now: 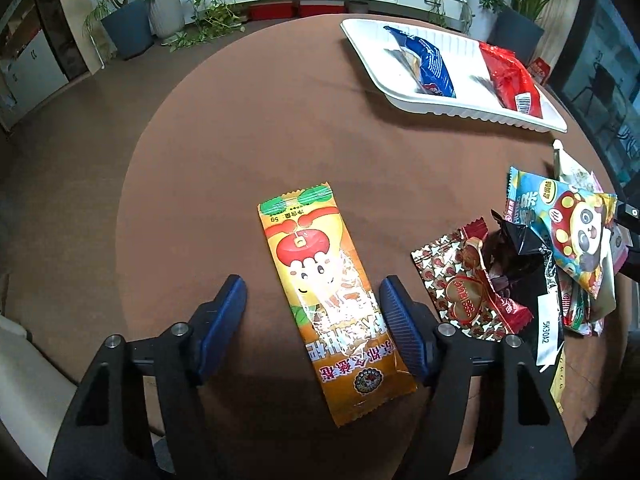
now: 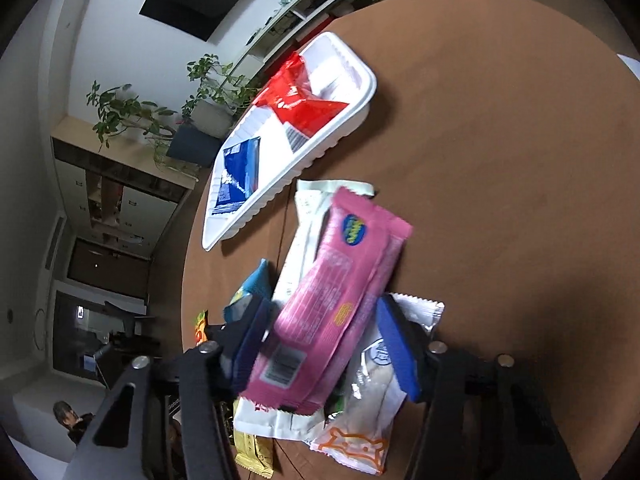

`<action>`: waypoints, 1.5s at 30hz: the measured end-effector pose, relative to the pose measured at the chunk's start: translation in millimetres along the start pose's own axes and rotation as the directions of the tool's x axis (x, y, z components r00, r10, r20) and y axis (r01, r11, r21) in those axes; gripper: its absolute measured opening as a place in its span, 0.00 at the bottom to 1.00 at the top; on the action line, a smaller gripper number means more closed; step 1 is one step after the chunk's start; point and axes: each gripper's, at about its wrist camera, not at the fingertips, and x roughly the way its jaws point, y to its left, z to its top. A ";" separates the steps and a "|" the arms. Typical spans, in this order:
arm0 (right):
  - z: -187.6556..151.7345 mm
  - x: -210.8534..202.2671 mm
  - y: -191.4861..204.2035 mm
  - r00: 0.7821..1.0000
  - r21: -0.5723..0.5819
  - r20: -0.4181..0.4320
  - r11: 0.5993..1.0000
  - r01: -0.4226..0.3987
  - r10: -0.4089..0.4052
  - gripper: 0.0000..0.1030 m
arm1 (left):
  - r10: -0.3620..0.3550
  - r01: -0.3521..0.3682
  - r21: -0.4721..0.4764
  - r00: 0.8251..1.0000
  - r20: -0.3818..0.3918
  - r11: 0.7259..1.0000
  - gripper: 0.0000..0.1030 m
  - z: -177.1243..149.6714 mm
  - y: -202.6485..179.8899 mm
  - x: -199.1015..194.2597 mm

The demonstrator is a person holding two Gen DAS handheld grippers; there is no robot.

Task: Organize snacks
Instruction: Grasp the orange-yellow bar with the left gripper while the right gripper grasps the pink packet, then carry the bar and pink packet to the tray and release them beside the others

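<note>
Two grippers matter here: our left gripper (image 1: 312,300) hangs spread apart astride the orange packet (image 1: 332,300) lying flat on the tabletop (image 1: 240,140), long axis along its fingers; our right gripper (image 2: 324,320) straddles the pink packet (image 2: 332,304), clamping uncertain.

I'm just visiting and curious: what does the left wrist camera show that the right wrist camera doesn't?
Only the left view shows the orange snack bar lying alone between the open left gripper, and the panda packet on the pile.

Only the right view shows the pink packet between the open right gripper's fingers.

Both show the white tray holding a blue packet and a red packet, on the brown table.
</note>
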 end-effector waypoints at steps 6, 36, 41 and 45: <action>2.4 -2.1 -5.1 1.000 0.024 0.009 1.000 -0.012 0.012 0.49 | -0.014 0.014 -0.004 1.000 0.009 1.000 0.60 -0.1 0.5 -0.2; 3.3 -9.3 -5.0 1.000 -0.034 -0.008 0.999 -0.024 0.023 0.09 | -0.132 0.130 0.087 0.991 0.013 0.988 0.08 2.8 -0.7 -12.4; 4.3 -15.4 -0.5 0.999 -0.061 0.017 0.998 -0.027 0.028 0.09 | -0.157 0.155 0.075 0.987 0.019 0.985 0.08 1.7 3.2 -17.4; 5.5 -18.1 -0.3 0.999 -0.062 0.030 0.998 -0.033 0.035 0.09 | -0.169 0.166 0.067 0.985 0.034 0.984 0.08 1.7 4.9 -22.2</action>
